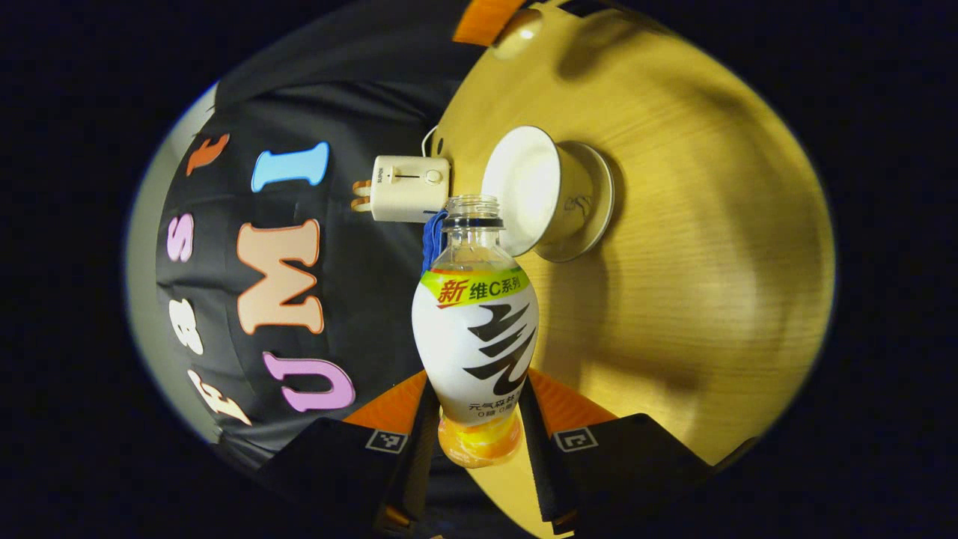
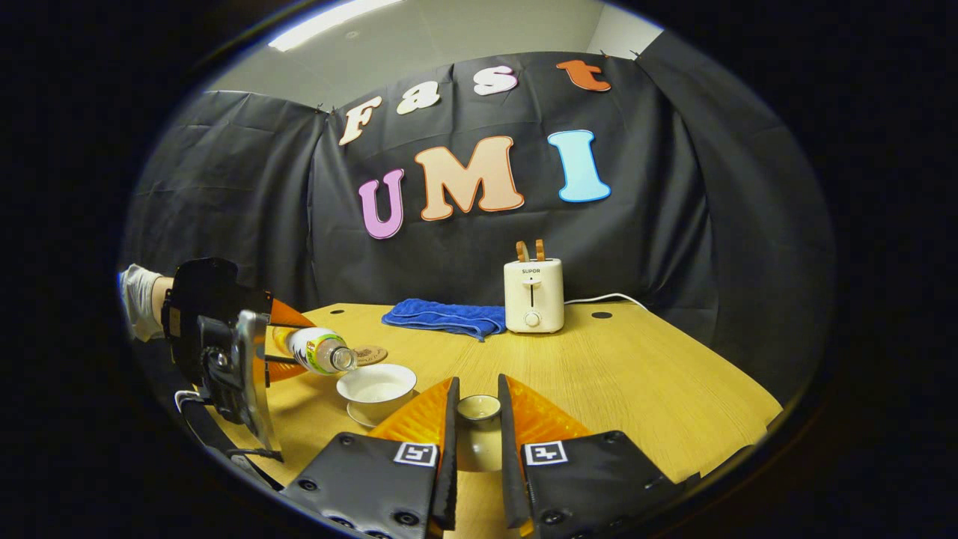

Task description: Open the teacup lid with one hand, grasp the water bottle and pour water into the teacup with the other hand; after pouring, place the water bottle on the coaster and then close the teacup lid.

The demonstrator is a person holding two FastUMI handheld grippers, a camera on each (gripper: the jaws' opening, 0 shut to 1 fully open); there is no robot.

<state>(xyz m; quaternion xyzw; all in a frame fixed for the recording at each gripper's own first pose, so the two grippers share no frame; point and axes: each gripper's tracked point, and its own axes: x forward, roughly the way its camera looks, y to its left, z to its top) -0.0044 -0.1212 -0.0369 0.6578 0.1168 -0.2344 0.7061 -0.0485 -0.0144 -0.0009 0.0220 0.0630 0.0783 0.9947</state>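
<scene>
The table (image 2: 636,374) carries everything. At its back stand a toaster (image 2: 533,296) and, just beside it, a blue towel (image 2: 445,317); both sit well apart from the work and block nothing.

The left gripper (image 1: 479,442) is clamped on the bottle (image 1: 476,337), near its base, and holds it tipped on its side with the open mouth just over the cup (image 2: 376,388), as the right gripper view shows. No stream of water is plain to see, so I judge the pour is under way or about to start. The cup stands open on its saucer (image 1: 591,202).

The right gripper (image 2: 477,419) holds the lid (image 2: 479,408) between its fingers, off to the side of the cup. So lifting the lid and grasping the bottle are done.

Left to do: finish pouring, stand the bottle on the coaster (image 2: 370,354), which lies just behind the cup, then replace the lid.
</scene>
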